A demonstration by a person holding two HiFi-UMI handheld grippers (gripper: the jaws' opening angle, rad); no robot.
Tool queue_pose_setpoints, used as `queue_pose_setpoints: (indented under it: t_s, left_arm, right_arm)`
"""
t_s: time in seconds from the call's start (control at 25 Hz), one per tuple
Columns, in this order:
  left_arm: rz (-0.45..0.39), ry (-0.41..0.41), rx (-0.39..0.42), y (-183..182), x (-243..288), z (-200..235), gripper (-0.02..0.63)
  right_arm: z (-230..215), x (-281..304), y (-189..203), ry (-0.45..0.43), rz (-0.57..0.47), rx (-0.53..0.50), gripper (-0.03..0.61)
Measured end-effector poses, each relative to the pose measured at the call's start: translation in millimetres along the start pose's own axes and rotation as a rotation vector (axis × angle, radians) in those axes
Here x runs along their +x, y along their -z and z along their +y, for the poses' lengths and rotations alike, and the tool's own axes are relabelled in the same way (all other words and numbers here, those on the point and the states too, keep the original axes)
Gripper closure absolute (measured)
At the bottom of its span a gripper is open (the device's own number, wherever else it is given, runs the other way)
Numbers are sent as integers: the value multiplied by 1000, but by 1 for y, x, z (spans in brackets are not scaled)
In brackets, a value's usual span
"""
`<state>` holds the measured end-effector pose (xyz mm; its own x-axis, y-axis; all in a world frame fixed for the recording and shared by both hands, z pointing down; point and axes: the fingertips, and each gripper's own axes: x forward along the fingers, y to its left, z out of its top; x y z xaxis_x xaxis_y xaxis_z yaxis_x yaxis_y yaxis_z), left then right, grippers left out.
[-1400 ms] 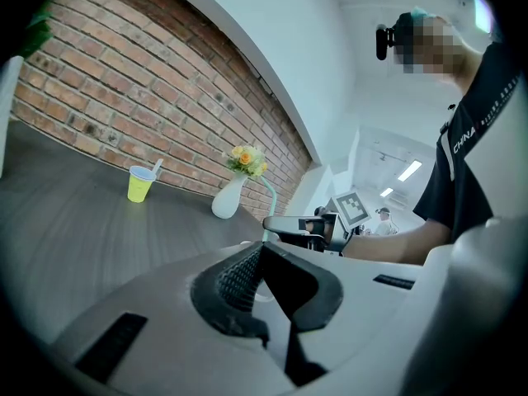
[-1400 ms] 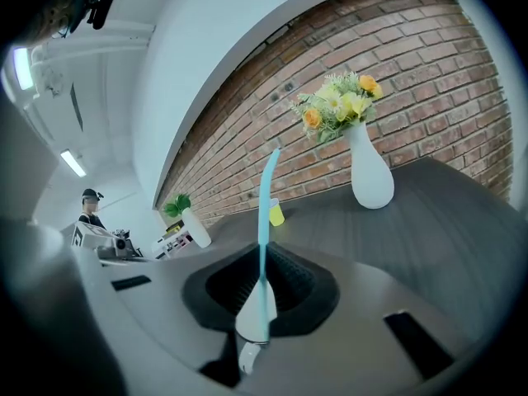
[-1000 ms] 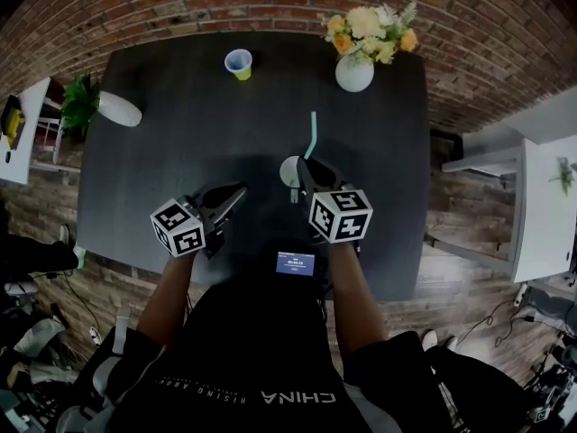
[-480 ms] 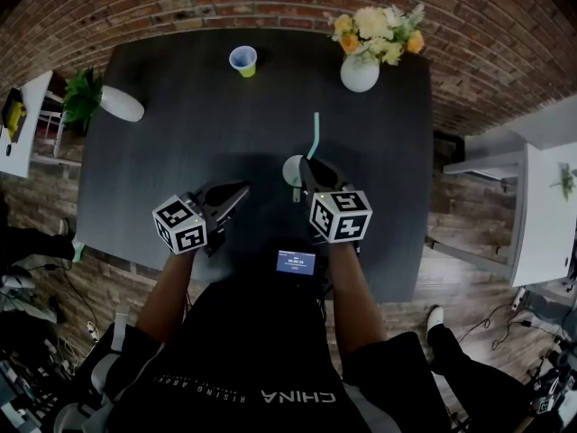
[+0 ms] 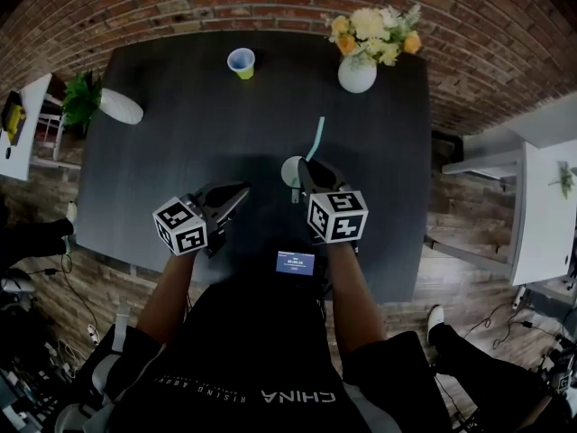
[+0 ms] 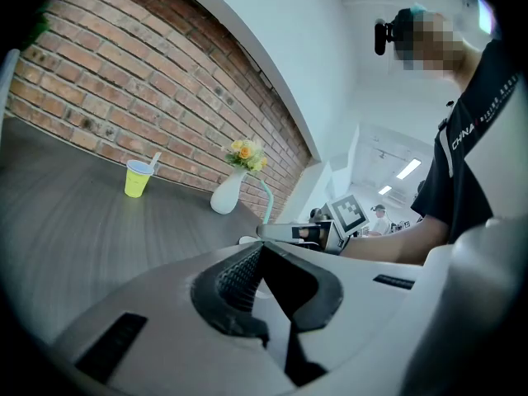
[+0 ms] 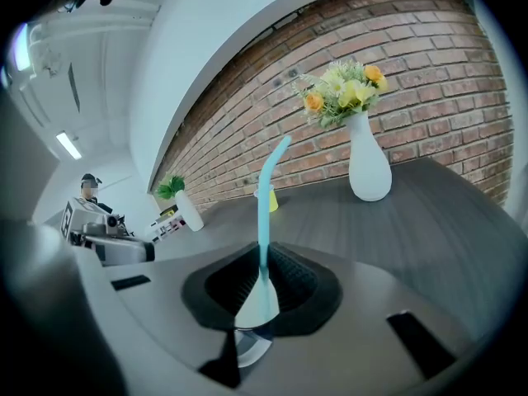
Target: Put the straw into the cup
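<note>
Head view, from above: takes in the dark table [image 5: 162, 152] whole, with the white vase of flowers [image 5: 357, 73] and the yellow cup [image 5: 240, 62] parked along the far edge, well apart from both tools. Nearer the person, finds the right gripper [image 5: 304, 164] clamped on the teal straw [image 5: 315, 138], gripped by its lower end so the bent tip stands clear, probably for steering into a cup mouth. Just beside those jaws, picks up a pale round object [image 5: 289, 171], perhaps another cup, too small to settle. Shows the left gripper [image 5: 240, 188] closed on nothing, off to one side, likely just out of the way. Right gripper view adds the jaws pinching the straw upright, with the yellow cup lined up behind it. Left gripper view alone reveals a thin stick [image 6: 153, 162] already standing in that yellow cup.
</note>
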<state>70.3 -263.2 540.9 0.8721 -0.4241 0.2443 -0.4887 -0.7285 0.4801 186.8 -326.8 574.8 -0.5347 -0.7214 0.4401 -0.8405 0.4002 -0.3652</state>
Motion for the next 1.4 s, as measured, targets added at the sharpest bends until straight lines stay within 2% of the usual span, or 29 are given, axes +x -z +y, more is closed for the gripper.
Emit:
queue_pose_setpoints:
  t_s: [0.68,0.72,0.76,1.08,1.4]
  left_arm:
    - [-22,7,6,-3,-5,-4,611]
    - [-23,8,7,-3,-6,-4,611]
    - [-25,10,8,-4,-7,-5,611]
    - [-40,21,17,-6,-10,-9,611]
    - [-49,43,32,-6,-12,-19,611]
  right_arm:
    - [-1,-5,1,45,22,-6,540]
    - [0,-5,1,44,29,-4,501]
    - [0,-6,3,45,36,-2,494]
    - [1,-15,4,64,35,7,494]
    - [13,-30,4,32,12,28,494]
